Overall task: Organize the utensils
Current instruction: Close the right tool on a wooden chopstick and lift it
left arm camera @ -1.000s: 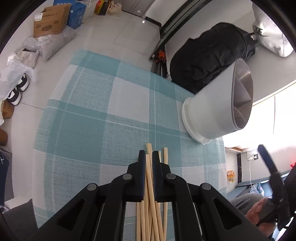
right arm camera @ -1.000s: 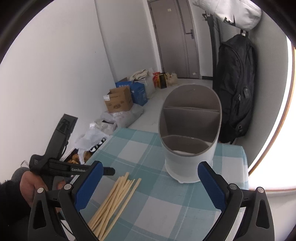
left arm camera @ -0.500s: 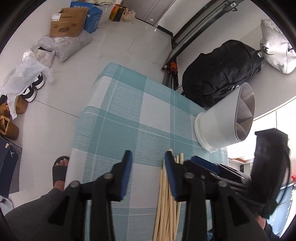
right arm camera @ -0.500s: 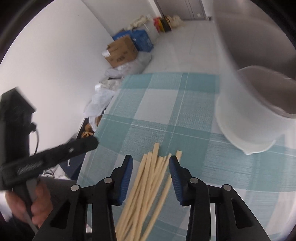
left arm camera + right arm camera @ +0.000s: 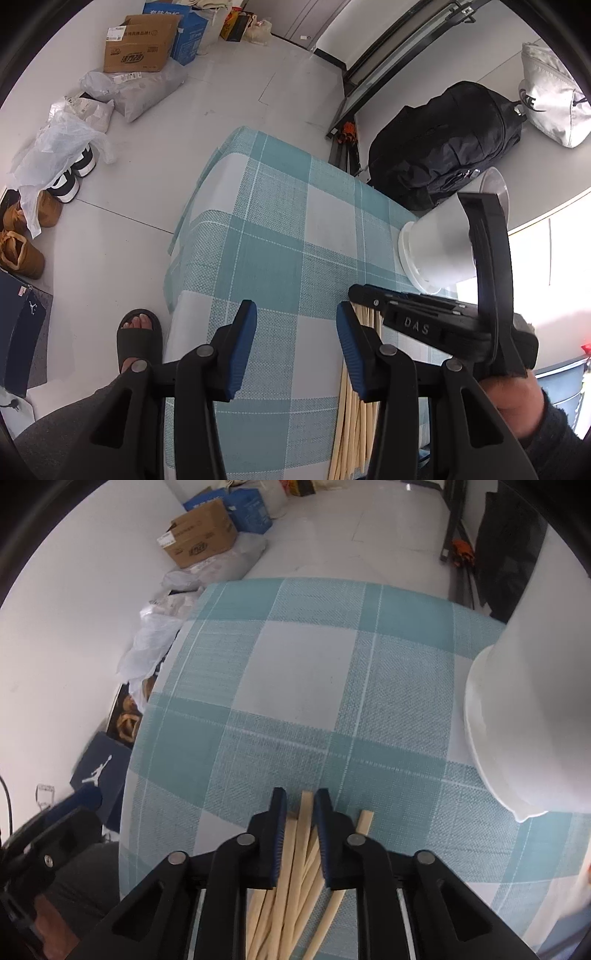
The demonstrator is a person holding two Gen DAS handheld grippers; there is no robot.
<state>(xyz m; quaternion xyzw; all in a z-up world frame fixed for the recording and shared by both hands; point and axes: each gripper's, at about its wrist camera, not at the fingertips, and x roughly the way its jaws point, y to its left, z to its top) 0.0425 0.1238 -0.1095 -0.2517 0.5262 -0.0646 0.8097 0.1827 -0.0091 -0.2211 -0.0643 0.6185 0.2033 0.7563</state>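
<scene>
Right gripper (image 5: pixel 300 812): jaws narrow, closed around several chopsticks (image 5: pixel 301 853) of the bundle lying on the table (image 5: pixel 295 672); one stick just outside the jaws on the holder side. Left gripper (image 5: pixel 295 332): jaws wide, holding nothing, over bare cloth beside the chopsticks, away from the holder (image 5: pixel 436 251). Holder upright near the table's far edge, apart from the stick tips. Open cloth between.

The chopsticks (image 5: pixel 295 853) look like pale, matt wood. Under them, the checked tablecloth (image 5: pixel 303 672) is coarse woven cloth. Beside the chopsticks, the utensil holder (image 5: pixel 532 716) is smooth white plastic with a soft sheen. The right gripper (image 5: pixel 300 830) is matt black plastic with blue pads.
</scene>
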